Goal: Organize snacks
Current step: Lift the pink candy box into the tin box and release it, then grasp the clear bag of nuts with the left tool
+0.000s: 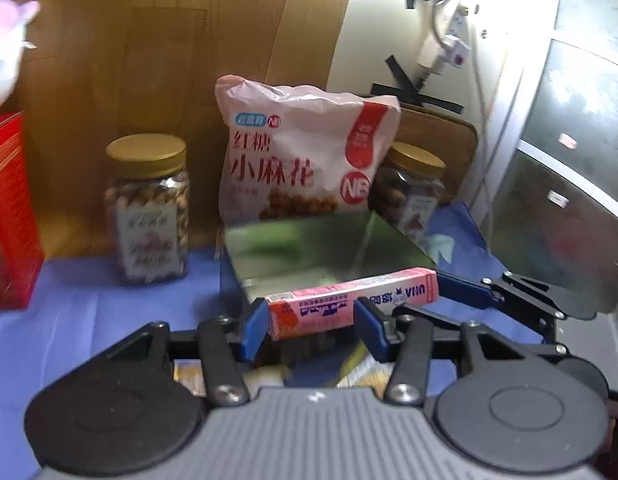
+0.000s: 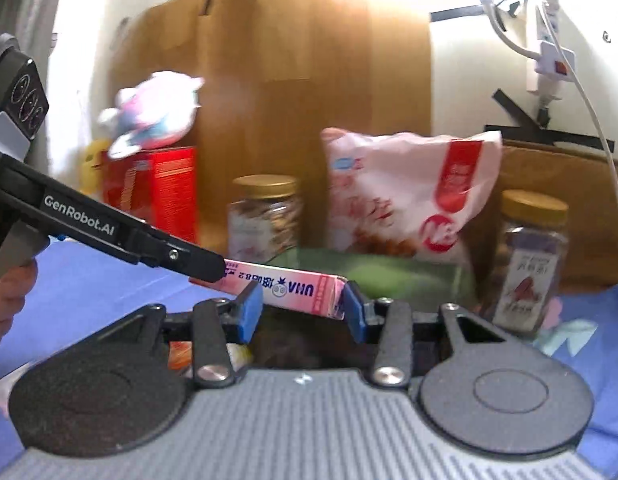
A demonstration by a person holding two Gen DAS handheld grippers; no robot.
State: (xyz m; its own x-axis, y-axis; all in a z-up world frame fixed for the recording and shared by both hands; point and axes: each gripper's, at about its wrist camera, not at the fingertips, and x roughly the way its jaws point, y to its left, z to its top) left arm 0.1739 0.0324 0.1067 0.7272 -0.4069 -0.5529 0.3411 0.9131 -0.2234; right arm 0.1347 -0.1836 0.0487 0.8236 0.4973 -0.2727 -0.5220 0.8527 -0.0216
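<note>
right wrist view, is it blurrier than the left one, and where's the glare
Right wrist view: yes, blurrier; the snack bag print and plush toy smear, though the pink candy box stays readable. Left wrist view: bag lettering legible, jars soft. Glare: the white wall top right blows out in both.

candy box: glossy card | bag: shiny plastic | tablecloth: matt blue cloth

Left claw: blue pads, black linkages, silver screws, grey ribbed housing; white "GenRobot.AI" lettering on arm.
</note>
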